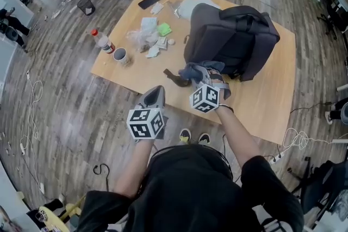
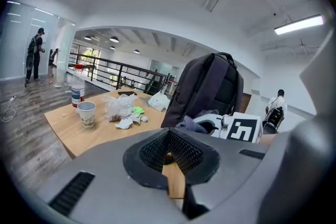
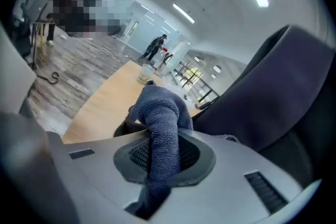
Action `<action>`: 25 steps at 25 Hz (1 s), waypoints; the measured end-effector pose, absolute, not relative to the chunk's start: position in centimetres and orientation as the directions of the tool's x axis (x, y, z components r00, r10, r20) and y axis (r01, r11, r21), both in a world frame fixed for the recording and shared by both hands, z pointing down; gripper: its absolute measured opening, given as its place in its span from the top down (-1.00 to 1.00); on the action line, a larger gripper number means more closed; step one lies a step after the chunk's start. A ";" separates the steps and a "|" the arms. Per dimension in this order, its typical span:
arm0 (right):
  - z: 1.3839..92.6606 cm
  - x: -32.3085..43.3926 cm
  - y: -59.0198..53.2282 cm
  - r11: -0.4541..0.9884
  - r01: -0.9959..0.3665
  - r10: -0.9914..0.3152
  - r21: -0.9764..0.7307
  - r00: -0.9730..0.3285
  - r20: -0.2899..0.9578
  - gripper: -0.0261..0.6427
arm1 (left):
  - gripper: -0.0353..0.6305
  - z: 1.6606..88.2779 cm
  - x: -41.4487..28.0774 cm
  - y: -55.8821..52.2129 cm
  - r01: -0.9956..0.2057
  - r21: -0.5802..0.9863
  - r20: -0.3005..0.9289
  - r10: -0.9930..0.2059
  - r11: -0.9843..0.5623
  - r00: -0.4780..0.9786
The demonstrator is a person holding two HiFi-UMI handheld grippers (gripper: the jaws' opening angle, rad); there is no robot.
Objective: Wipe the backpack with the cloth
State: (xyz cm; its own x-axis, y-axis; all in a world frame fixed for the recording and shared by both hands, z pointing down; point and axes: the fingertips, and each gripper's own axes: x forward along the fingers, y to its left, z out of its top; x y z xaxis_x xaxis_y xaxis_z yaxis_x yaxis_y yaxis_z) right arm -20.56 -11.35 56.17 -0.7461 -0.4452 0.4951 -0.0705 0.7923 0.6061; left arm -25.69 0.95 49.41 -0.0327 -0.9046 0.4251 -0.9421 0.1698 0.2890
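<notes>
A dark grey backpack stands upright on the wooden table. My right gripper is shut on a blue-grey cloth, right at the foot of the backpack's near-left side. In the right gripper view the cloth bulges out of the jaws, and the backpack fills the right side close by. My left gripper hovers at the table's front edge, left of the right one, shut and empty. From the left gripper view I see its closed jaws, the backpack and the cloth ahead.
On the table's left part stand a paper cup and a bottle, beside crumpled plastic and papers. A phone lies at the far edge. A brown strap lies by the cloth. A bin stands on the floor.
</notes>
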 end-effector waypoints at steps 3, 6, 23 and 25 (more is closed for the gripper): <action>59.1 -21.2 -11.0 0.871 -0.096 -0.387 0.481 -0.737 0.554 0.81 | 0.84 50.1 -26.5 1.7 -0.941 0.288 0.435 -0.900 0.175 -0.034; 58.2 -21.9 -10.1 0.926 -0.076 -0.295 0.370 -0.755 0.585 0.81 | 0.84 50.6 -27.2 1.9 -0.941 0.292 0.434 -0.900 0.172 -0.030; 27.0 -17.1 -15.5 0.498 -0.389 -0.619 0.775 -0.786 0.003 0.81 | 0.84 50.3 -26.4 -1.2 -0.939 0.333 0.398 -0.916 0.090 0.054; 29.2 -17.3 -13.7 0.550 -0.395 -0.592 0.736 -0.806 0.011 0.81 | 0.84 50.3 -26.7 -1.0 -0.937 0.334 0.403 -0.914 0.101 0.045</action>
